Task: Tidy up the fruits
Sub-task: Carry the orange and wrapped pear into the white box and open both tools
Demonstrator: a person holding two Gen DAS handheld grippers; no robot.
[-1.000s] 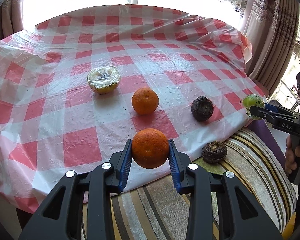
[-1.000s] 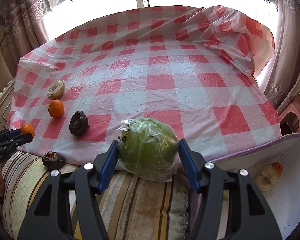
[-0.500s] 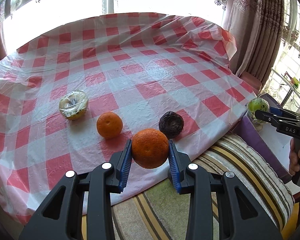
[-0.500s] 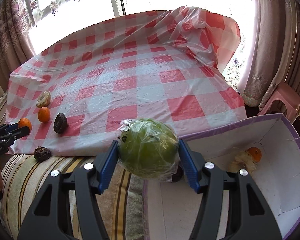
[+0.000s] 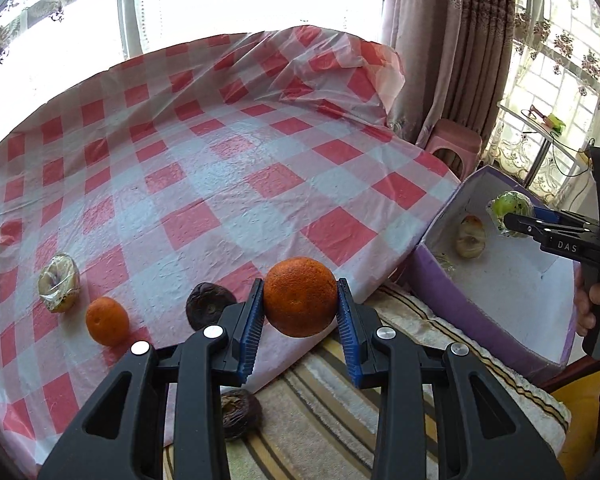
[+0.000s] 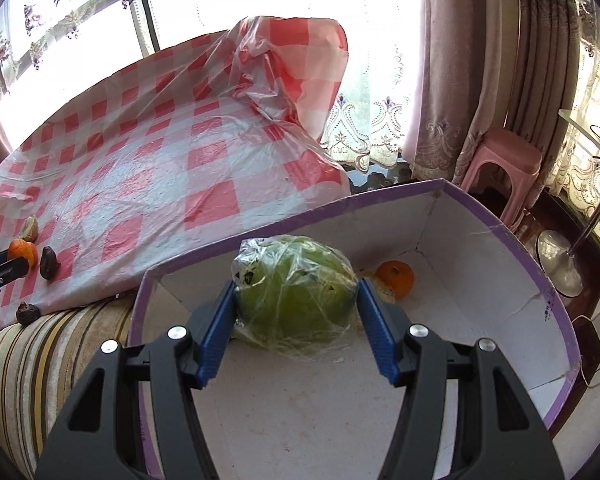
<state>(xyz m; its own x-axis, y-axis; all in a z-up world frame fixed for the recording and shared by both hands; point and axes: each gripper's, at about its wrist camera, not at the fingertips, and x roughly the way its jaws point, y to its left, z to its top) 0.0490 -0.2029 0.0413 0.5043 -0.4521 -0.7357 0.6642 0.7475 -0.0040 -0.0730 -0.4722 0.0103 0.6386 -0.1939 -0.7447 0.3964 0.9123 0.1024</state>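
My left gripper is shut on an orange, held above the table's front edge. My right gripper is shut on a green fruit wrapped in plastic film, held over the purple-rimmed white box. In the left wrist view the right gripper and green fruit hang over that box. The box holds an orange and a pale fruit. On the checked tablecloth lie an orange, a dark fruit and a wrapped cut fruit.
Another dark fruit lies on the striped cushion below the table edge. A pink stool and curtains stand behind the box. A lamp base sits on the floor at the right.
Both grippers have swung to the right with their fruits. The right gripper now holds the green fruit over the box's inside instead of at its edge.
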